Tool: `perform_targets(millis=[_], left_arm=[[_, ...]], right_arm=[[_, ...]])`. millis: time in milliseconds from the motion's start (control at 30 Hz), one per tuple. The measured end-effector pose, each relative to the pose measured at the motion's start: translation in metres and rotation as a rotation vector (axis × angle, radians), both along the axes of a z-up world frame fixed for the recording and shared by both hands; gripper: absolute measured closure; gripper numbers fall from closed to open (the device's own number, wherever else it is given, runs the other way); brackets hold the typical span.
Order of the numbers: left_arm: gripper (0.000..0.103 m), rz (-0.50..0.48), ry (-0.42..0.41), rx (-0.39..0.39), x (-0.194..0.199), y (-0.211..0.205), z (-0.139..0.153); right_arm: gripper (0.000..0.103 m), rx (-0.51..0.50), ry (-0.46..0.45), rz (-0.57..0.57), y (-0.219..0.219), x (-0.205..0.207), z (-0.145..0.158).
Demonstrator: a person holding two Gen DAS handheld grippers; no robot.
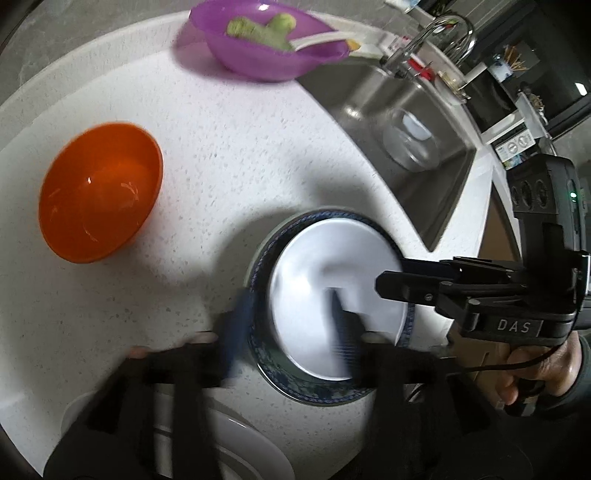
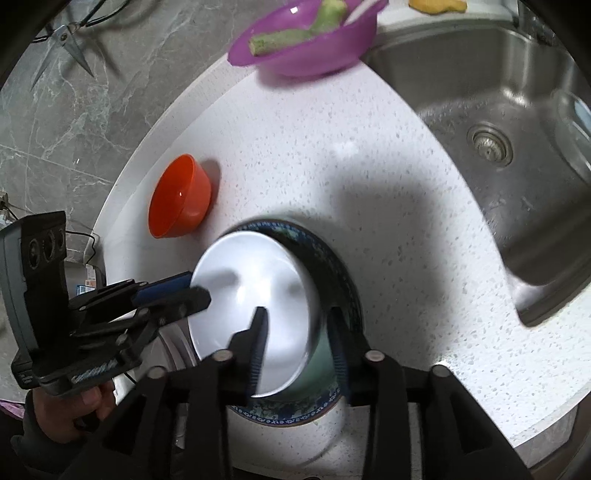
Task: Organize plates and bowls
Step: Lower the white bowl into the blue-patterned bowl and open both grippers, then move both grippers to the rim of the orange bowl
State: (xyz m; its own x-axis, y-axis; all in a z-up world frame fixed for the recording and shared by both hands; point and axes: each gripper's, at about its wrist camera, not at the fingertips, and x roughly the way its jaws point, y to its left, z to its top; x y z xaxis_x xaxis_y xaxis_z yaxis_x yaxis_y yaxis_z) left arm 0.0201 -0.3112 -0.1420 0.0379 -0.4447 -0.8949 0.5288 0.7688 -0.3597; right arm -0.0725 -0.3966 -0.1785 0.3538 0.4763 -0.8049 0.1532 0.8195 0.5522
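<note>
Two tongs point(image 1: 288, 325) point(image 2: 299, 332) open astride glossy round white bowl point(image 1: 332, 280), nested in blue-patterned bowl point(image 2: 325, 258), speckled countertop point(image 1: 221, 147)

This is a home kitchen: a white speckled stone desk point(image 2: 388, 177) runs beside a stainless steel sink point(image 2: 491, 122) with a chrome tap point(image 1: 432, 33), grey marbled wall tiles point(image 2: 74, 122) rise behind, and plastic bowls, orange point(image 1: 99, 192) and purple point(image 1: 266, 40), stand about.

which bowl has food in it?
The purple bowl by the sink holds green vegetable pieces; the orange bowl and white bowl are empty.
</note>
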Motion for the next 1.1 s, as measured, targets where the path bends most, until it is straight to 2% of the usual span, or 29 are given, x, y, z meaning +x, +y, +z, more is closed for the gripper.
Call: perform_targets(millis=[33,233,433,600,767,833,933,1100], left_arm=[[0.020,0.001,-0.016,-0.004,-0.001,0.001,0.005],[0.019,0.028,-0.055,-0.032,0.006,0.014,0.028],[0.019,0.116,-0.081,-0.069,0.023,0.059,0.042],[0.019,0.258,-0.100,-0.038,0.060,0.123,0.038],[0.019,0.337,-0.105,-0.016,0.096,0.160,0.029],[0.019,0.341,-0.095,-0.018,0.106,0.165,0.023],[0.019,0.342,-0.069,-0.032,0.117,0.165,0.009],[0.021,0.294,-0.004,-0.024,0.127,0.145,-0.023]], right_arm=[[0.057,-0.012,-0.009,-0.004,0.001,0.000,0.005],[0.044,-0.053,-0.049,-0.003,0.004,0.004,0.022],[0.044,-0.079,-0.083,0.008,0.007,0.011,0.039],[0.040,-0.111,-0.124,0.020,0.006,0.025,0.055],[0.040,-0.150,-0.201,0.078,0.025,0.057,0.078],[0.039,-0.126,-0.226,0.111,0.037,0.075,0.083],[0.039,-0.082,-0.214,0.142,0.053,0.101,0.079],[0.039,0.042,-0.119,0.136,0.070,0.145,0.047]])
